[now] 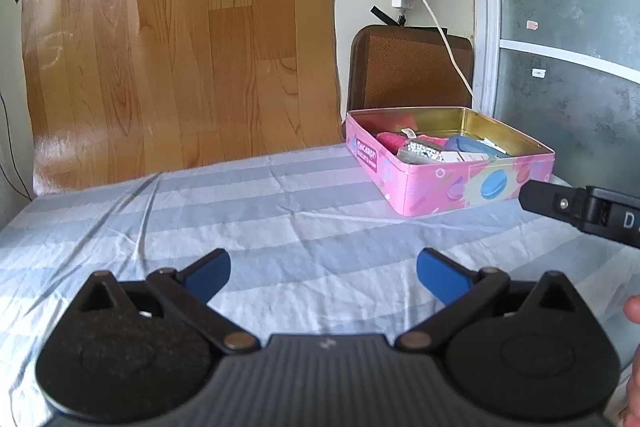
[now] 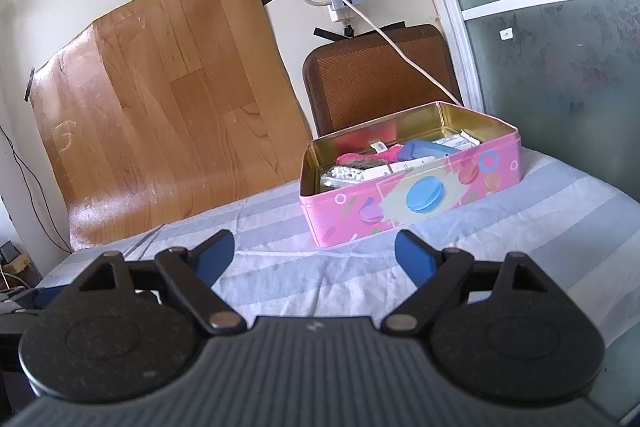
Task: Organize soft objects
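On the striped sheet [image 1: 280, 211] we see nothing loose; soft items sit in the pink tin [image 2: 416, 195]. Both grippers, left [image 1: 324, 269] and right [image 2: 314, 255], hang spread wide, empty. Task looks nearly done.

You're holding the left gripper [image 1: 323, 273] low over the striped sheet [image 1: 248, 211], jaws standing wide apart w/ nothing between the blue pads [image 1: 212, 269]. The pink tin [image 1: 452, 187] is sitting ahead to the right, lid off, w/ a pink cloth [image 1: 394, 141], a beaded item [image 1: 424, 153] and a blue piece [image 1: 466, 145] lying inside. The right gripper [image 1: 584, 213] is poking in from the right edge, its tip just beside the tin's near corner. Part of your hand [image 1: 634, 311] is showing at the right edge.
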The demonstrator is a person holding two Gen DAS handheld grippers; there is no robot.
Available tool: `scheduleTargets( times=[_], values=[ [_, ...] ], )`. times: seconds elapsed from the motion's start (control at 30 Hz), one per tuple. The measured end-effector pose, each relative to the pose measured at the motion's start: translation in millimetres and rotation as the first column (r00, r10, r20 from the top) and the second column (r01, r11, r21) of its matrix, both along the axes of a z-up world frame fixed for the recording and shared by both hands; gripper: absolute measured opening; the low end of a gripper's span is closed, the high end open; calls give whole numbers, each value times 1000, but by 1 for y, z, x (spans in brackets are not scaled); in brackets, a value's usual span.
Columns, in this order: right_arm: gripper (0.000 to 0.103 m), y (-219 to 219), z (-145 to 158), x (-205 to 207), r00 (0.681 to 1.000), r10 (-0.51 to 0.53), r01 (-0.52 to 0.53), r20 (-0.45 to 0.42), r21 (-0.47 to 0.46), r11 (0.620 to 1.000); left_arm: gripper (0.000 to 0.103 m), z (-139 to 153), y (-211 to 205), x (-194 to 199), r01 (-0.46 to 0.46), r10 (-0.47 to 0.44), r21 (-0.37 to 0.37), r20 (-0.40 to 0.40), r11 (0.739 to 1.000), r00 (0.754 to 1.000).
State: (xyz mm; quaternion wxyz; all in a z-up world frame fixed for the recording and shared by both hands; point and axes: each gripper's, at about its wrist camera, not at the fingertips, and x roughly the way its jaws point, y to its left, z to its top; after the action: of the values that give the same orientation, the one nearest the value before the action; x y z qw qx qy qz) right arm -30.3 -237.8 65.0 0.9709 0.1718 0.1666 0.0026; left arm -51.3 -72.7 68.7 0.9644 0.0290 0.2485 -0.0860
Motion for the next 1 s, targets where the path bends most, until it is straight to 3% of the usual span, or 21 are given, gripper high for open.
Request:
scheduleTargets(
  times=[0.37,1.0],
  values=[
    [90,-2,-6,2,1000,-10,10,-17,18,1000,103,-6,-15,-1,4,-5,100,4,995,1000],
    [90,-12,-16,5,999,-16,18,-46,51,999,103,-22,-27,10,43,-34,118,-79,992,996]
  ],
)
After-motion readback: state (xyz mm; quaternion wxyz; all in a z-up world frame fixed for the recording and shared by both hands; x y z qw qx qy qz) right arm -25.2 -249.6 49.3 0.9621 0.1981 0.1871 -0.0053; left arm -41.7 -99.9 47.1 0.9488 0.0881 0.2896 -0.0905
